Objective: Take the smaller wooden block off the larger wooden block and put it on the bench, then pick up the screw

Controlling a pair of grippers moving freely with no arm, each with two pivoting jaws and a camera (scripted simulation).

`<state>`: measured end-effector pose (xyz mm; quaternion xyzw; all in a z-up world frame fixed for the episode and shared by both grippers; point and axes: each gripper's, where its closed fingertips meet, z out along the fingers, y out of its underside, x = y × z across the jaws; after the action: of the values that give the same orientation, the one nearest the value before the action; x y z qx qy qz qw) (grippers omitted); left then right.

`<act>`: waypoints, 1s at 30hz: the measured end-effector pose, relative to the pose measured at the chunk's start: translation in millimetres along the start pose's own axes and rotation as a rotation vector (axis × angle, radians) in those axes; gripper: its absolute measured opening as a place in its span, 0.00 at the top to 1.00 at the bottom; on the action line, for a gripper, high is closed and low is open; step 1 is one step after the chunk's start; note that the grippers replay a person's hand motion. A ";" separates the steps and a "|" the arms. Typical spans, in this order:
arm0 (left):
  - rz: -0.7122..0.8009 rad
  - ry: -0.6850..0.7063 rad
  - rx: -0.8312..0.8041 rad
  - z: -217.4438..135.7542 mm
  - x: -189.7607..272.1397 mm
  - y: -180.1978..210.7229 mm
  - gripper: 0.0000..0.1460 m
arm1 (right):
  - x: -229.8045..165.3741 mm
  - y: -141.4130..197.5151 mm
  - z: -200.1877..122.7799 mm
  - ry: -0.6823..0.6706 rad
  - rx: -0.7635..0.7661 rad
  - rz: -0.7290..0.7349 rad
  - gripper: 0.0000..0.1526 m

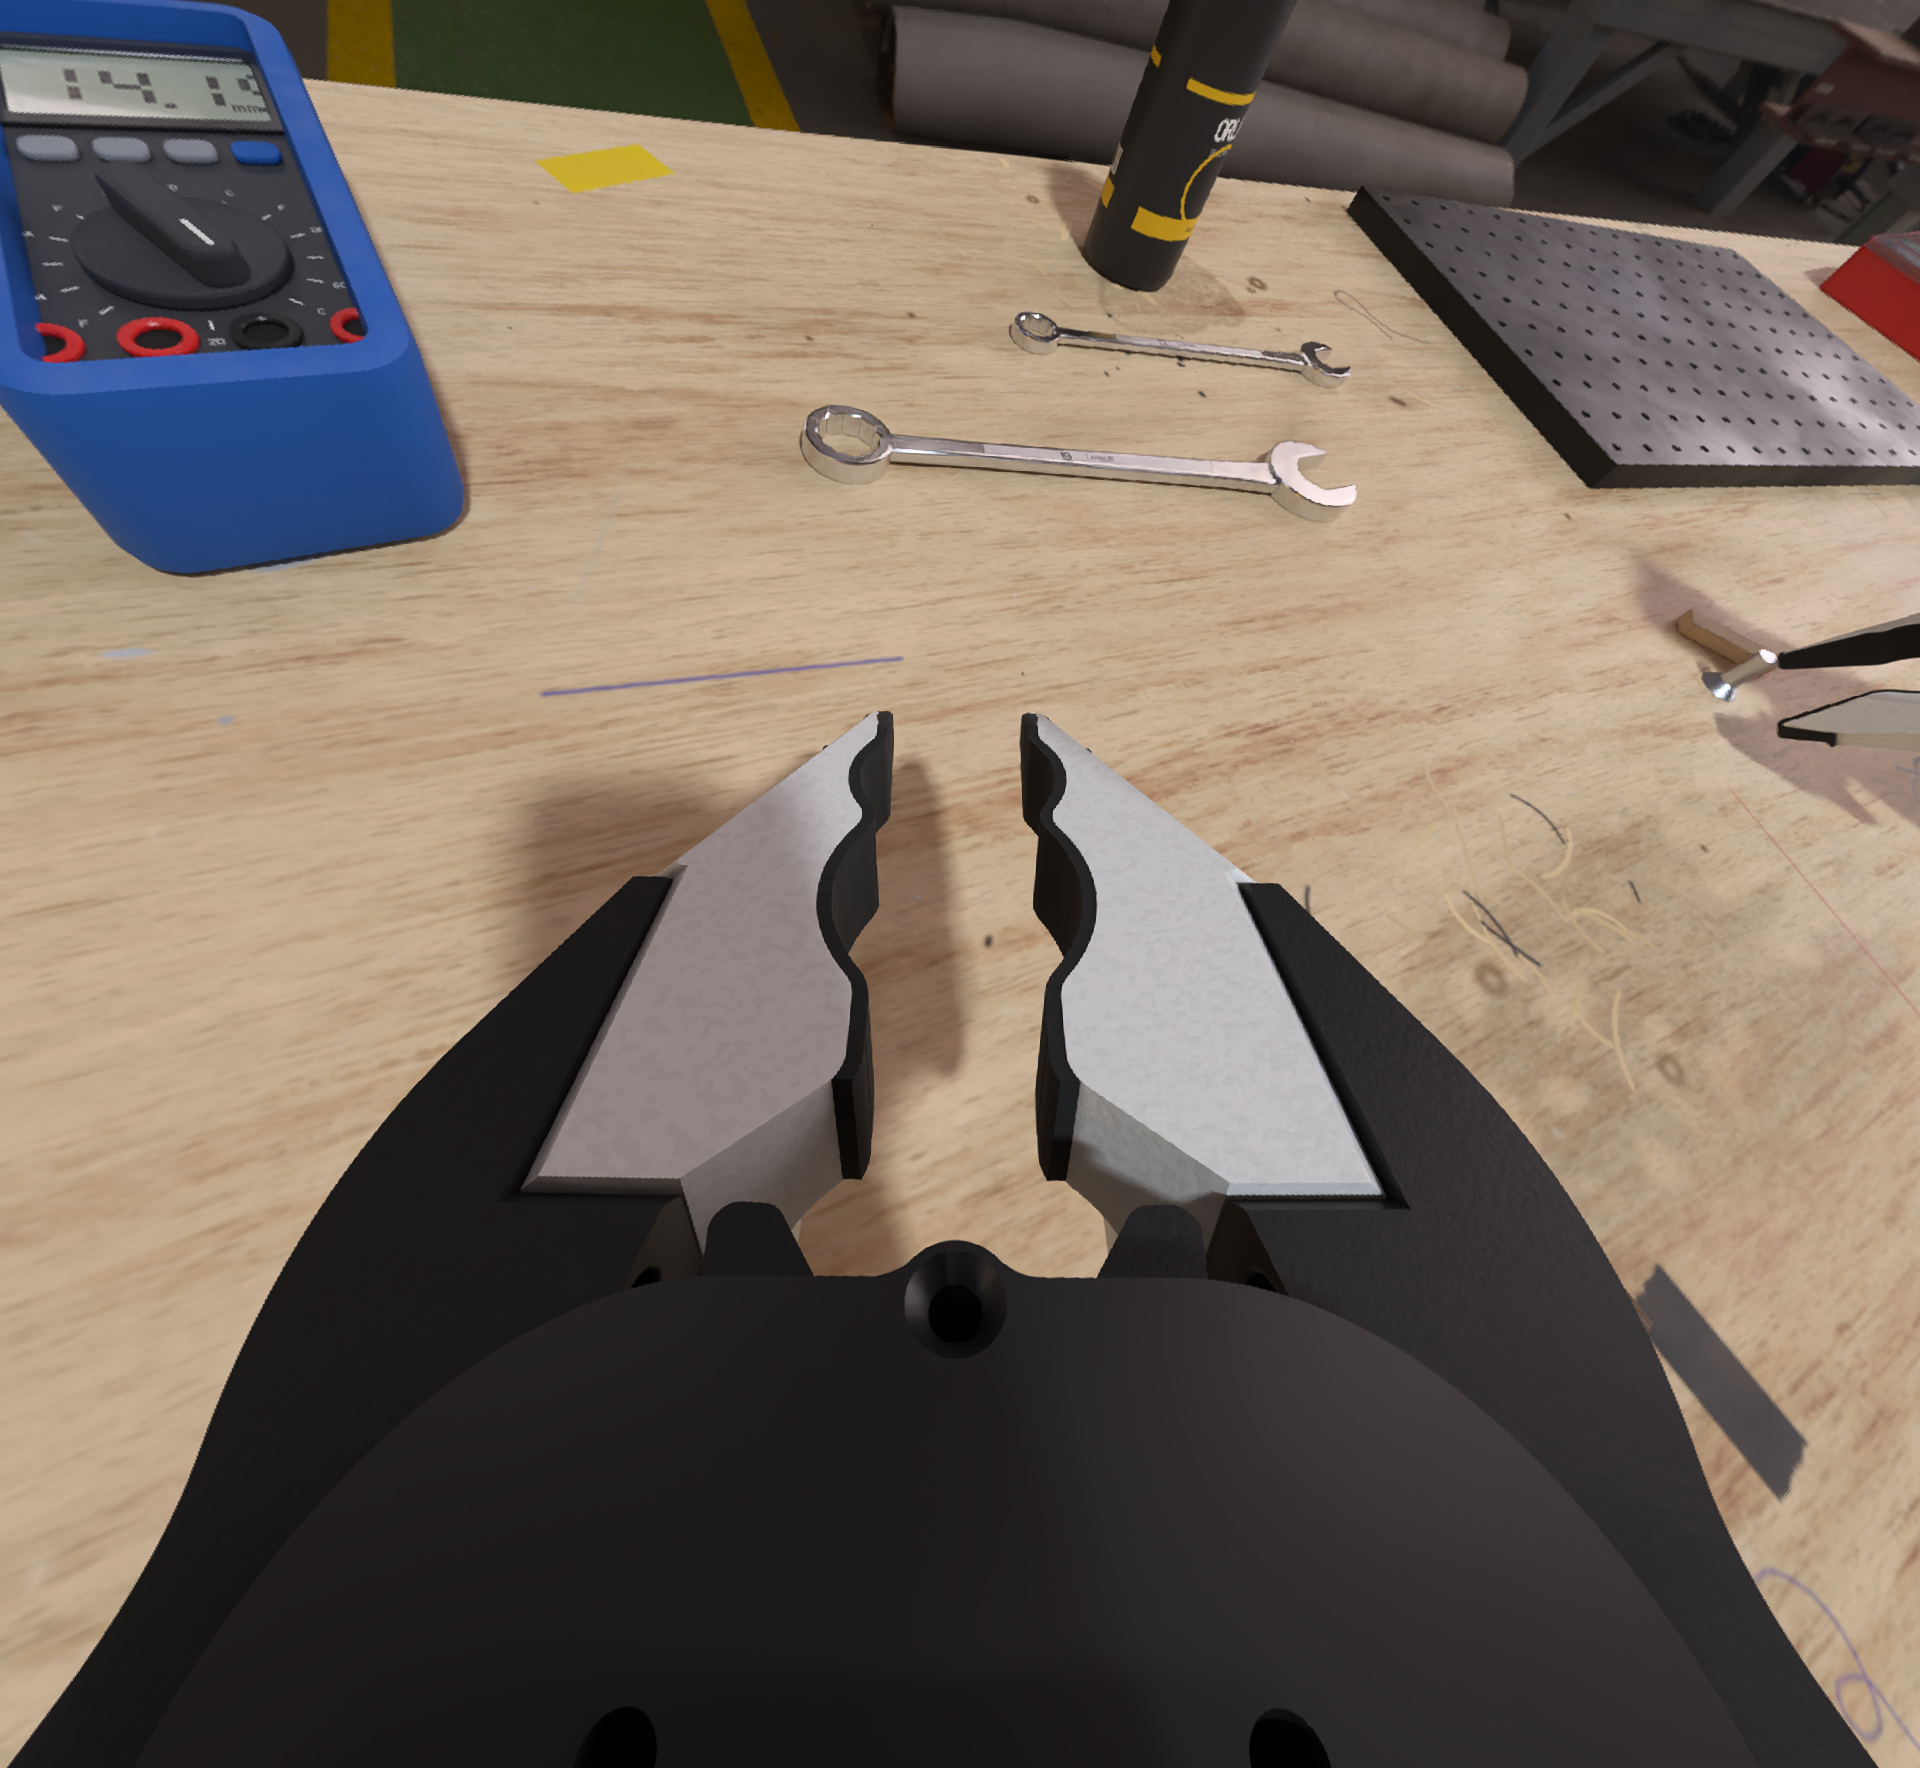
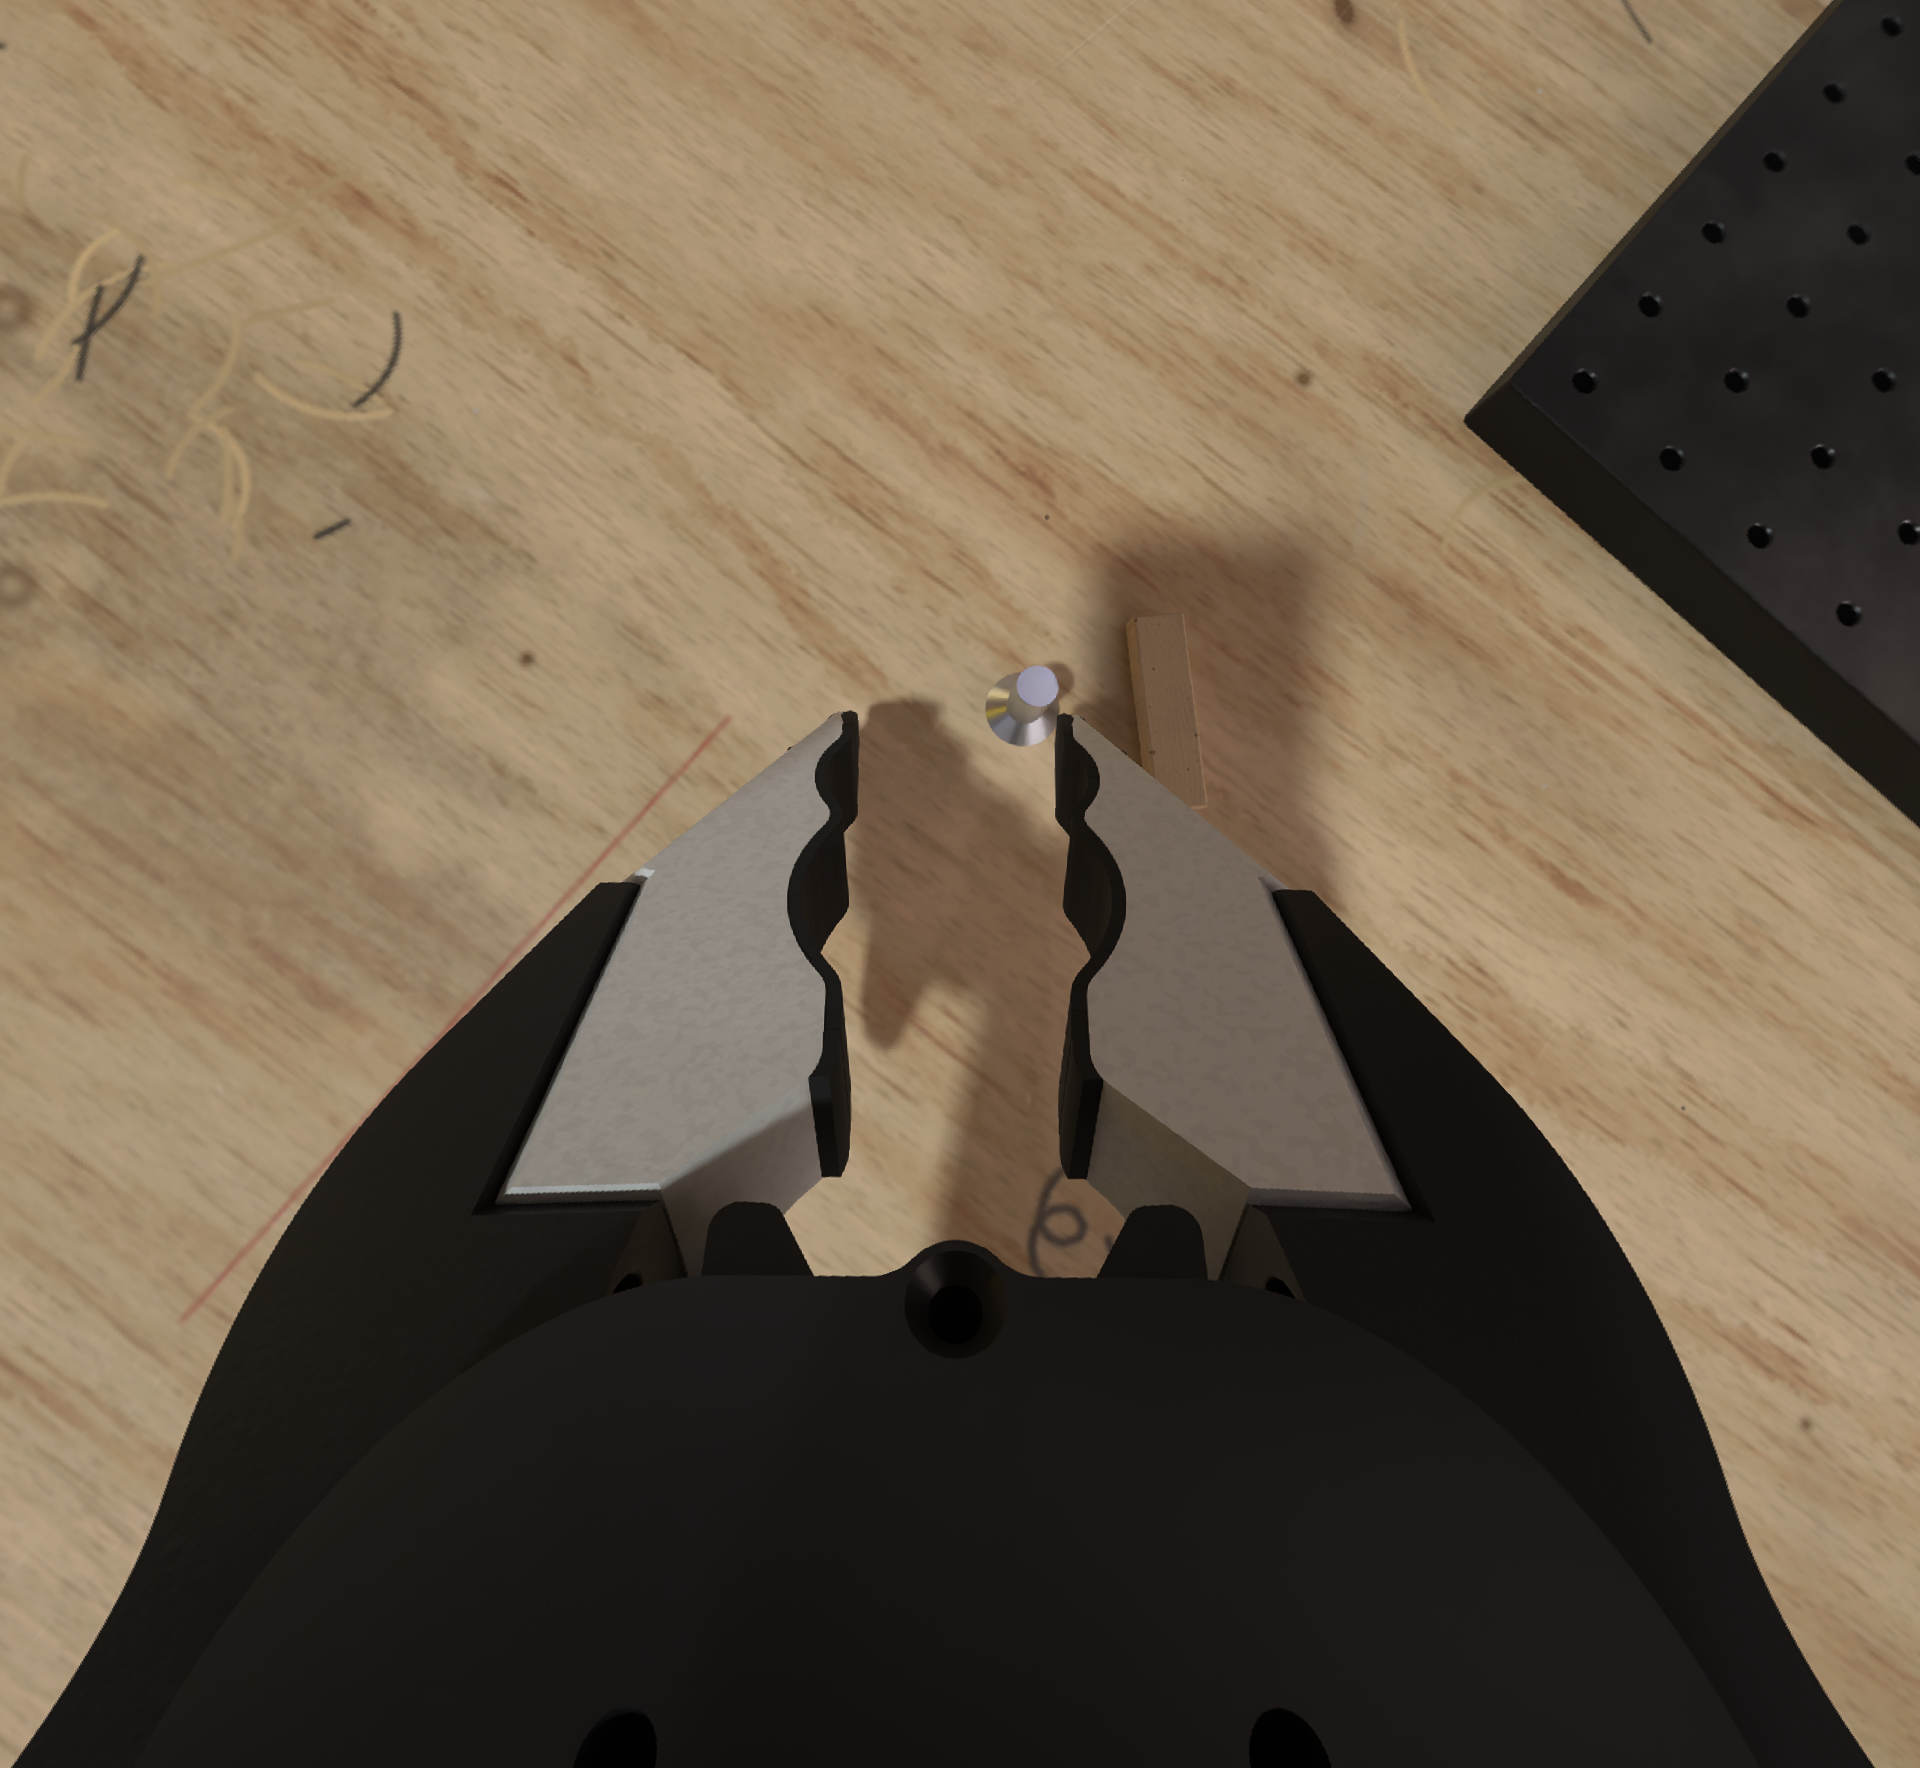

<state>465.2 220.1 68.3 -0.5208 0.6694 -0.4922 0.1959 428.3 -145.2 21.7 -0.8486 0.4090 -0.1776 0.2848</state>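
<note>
Your right gripper (image 2: 956,731) had its jaws spread and pinching nothing. The screw (image 2: 1023,708) stood head-down on the counter (image 2: 623,368), just ahead of the jaws and close against the right-side tip; contact was possible but hard to call from this angle. One wooden block (image 2: 1169,700) lay flat just beyond that same tip, and a second block wasn't visible. The screw looked small, light, stiff and slick metal, so it would likely roll or tip; you'd best centre it and take the shank above the flared head. Your left gripper (image 1: 956,726) also had spread, empty jaws. Counts: one screw, one block, two wrenches, one multimeter (image 1: 197,284), one bottle (image 1: 1195,87), one perforated plate (image 2: 1766,316).
</note>
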 end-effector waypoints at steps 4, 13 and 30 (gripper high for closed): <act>0.016 -0.015 0.002 -1.2 -1.6 -1.5 0.83 | 1.7 2.2 7.6 -0.001 -0.026 0.017 0.75; 0.059 -0.031 -0.007 -0.9 -0.3 -0.8 0.83 | 7.4 4.7 12.3 -0.025 -0.050 0.076 0.80; 0.045 -0.033 0.008 -6.0 -5.8 -5.1 0.83 | 13.2 1.9 4.1 -0.038 -0.095 0.150 0.95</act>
<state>465.3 228.1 73.9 -0.5129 0.6756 -0.4818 0.2201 437.4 -155.3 18.3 -0.8313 0.4738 -0.1199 0.2646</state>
